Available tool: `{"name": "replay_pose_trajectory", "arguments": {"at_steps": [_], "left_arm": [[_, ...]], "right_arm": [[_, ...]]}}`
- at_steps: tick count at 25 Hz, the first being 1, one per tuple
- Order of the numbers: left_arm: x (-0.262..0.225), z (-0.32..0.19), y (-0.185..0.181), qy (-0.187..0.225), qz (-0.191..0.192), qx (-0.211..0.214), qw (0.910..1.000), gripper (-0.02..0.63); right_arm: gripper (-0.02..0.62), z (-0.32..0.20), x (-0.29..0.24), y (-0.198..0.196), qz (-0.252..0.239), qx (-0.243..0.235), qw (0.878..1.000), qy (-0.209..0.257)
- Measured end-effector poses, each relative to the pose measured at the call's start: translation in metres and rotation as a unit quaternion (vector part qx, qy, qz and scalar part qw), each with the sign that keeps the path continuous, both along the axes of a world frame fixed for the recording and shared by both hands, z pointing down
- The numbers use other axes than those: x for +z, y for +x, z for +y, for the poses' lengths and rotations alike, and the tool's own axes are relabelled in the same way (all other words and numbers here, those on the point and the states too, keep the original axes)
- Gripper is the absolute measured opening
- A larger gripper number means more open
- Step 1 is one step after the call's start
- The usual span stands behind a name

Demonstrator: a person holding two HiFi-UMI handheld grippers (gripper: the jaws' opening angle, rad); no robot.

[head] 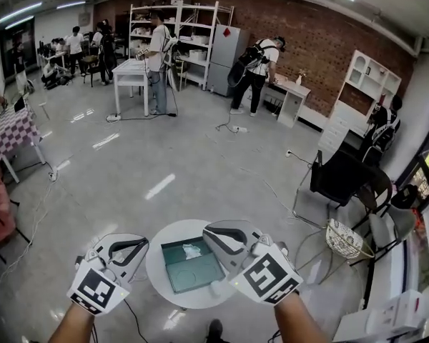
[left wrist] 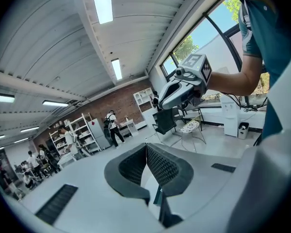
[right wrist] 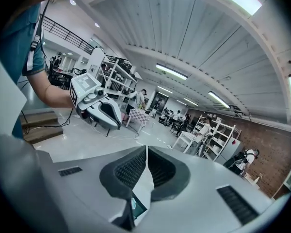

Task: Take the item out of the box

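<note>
The left tool (head: pixel 132 249) and the right tool (head: pixel 222 236) are held over a round white surface (head: pixel 164 295). The head view alone shows the open teal box (head: pixel 200 274) on that surface, with the white item (head: pixel 192 250) lying inside at its far end.

In the left gripper view the left tool (left wrist: pixel 146 147) is seen closed tip to tip, with nothing between its jaws. The right gripper view shows the right tool (right wrist: pixel 146 149) closed and empty in the same way. In both gripper views only a sliver of teal is seen low between the jaws.

Each gripper view also shows the other tool on a bare forearm.

Farther off, a black chair (head: pixel 339 177), white shelves (head: pixel 175 31) and standing people are seen before a brick wall (head: pixel 314 38). Windows (left wrist: pixel 208 38) with trees behind them are shown only by the left gripper view.
</note>
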State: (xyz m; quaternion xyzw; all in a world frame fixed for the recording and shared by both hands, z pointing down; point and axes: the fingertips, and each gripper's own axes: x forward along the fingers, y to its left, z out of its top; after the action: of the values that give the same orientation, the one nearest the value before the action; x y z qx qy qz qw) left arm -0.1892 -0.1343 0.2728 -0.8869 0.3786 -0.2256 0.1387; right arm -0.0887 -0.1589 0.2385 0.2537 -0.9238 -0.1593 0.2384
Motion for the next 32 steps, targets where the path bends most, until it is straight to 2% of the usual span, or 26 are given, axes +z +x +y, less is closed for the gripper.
{"name": "replay_pose_trajectory", "arguments": {"at_steps": [5,18,25,32], "left_arm": [[0.002,-0.040,0.003,-0.009,-0.002,-0.038,0.9992,0.020],[0.052,-0.121,0.055,-0.042,-0.003,-0.102,0.9939,0.020],[0.081,-0.155,0.056,-0.065,-0.003,-0.102,0.9927,0.020],[0.125,-0.202,0.039,-0.091,0.003,-0.076,0.9929,0.021]], "right_arm": [[0.040,-0.048,0.001,-0.003,-0.002,-0.043,0.999,-0.008],[0.040,-0.140,0.043,0.039,-0.005,-0.114,0.993,-0.025],[0.040,-0.177,0.066,0.040,-0.006,-0.115,0.993,-0.041],[0.040,-0.223,0.098,0.026,0.002,-0.087,0.995,-0.056]]}}
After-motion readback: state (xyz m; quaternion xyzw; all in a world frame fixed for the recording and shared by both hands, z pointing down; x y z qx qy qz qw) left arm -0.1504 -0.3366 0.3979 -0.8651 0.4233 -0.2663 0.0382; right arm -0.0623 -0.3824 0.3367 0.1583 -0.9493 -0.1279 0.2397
